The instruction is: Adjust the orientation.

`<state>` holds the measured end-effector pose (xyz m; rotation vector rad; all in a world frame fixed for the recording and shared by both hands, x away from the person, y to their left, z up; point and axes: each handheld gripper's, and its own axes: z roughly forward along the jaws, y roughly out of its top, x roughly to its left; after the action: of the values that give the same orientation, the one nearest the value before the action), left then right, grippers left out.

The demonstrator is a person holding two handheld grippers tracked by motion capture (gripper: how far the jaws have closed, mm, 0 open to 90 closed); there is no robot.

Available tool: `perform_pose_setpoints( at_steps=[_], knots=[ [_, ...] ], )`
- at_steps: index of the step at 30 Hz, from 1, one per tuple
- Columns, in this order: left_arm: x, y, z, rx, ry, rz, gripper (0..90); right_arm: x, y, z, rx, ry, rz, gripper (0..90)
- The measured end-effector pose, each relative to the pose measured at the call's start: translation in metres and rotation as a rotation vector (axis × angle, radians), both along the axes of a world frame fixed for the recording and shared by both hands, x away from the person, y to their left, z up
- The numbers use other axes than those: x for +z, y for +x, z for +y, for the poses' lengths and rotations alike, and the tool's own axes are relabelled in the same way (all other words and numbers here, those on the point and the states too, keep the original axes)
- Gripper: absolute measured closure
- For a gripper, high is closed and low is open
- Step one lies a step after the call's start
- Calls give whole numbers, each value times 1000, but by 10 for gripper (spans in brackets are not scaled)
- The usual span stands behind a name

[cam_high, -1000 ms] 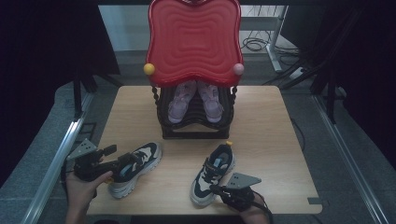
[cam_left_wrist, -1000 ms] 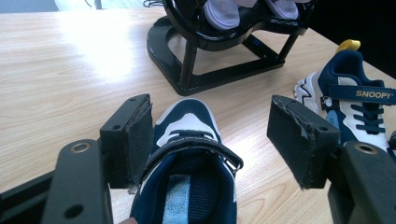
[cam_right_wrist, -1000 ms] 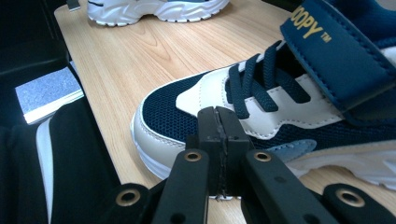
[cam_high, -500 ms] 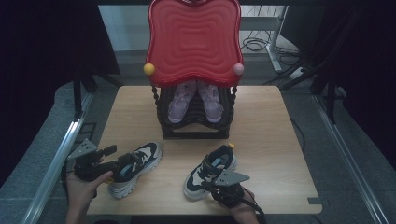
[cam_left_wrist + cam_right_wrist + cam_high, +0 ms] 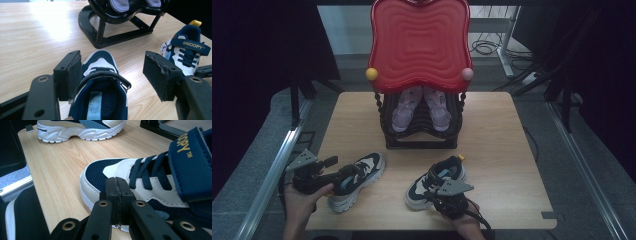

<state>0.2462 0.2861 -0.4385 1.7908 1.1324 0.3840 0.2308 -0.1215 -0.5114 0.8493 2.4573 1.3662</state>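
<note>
L gripper (image 5: 112, 75) has jaws spread wide, straddling the heel opening of the left sneaker (image 5: 357, 180) at near-left of table (image 5: 512, 150), prob. lining up to clamp the collar for a lift. R gripper (image 5: 117, 192) has jaws pressed together, nothing between, tip touching or just above the side of the right sneaker (image 5: 434, 182) near centre; looks like nudging, not gripping. Shoe rack (image 5: 419, 132) at far centre already holds a purple pair (image 5: 419, 107), so these two likely go there next.

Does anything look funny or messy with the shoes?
A little. The two navy sneakers point different ways: left sneaker slants right, right sneaker too, but they sit apart, not paired like the purple shoes in the rack.
</note>
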Motion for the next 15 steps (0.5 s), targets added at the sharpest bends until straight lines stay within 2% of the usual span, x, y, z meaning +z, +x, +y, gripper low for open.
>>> perform_pose_setpoints(
  at_steps=[7,11,13,15],
  knots=[
    [-1,0,1,-1,-2,3,317,-1,5,7,-21,8,4,899],
    [-1,0,3,2,-2,3,317,0,2,8,-11,6,-7,900],
    [-1,-1,4,3,-4,2,316,1,-2,7,13,20,0,900],
    [0,-1,4,6,-8,0,317,0,-6,7,24,9,-5,900]
  ],
)
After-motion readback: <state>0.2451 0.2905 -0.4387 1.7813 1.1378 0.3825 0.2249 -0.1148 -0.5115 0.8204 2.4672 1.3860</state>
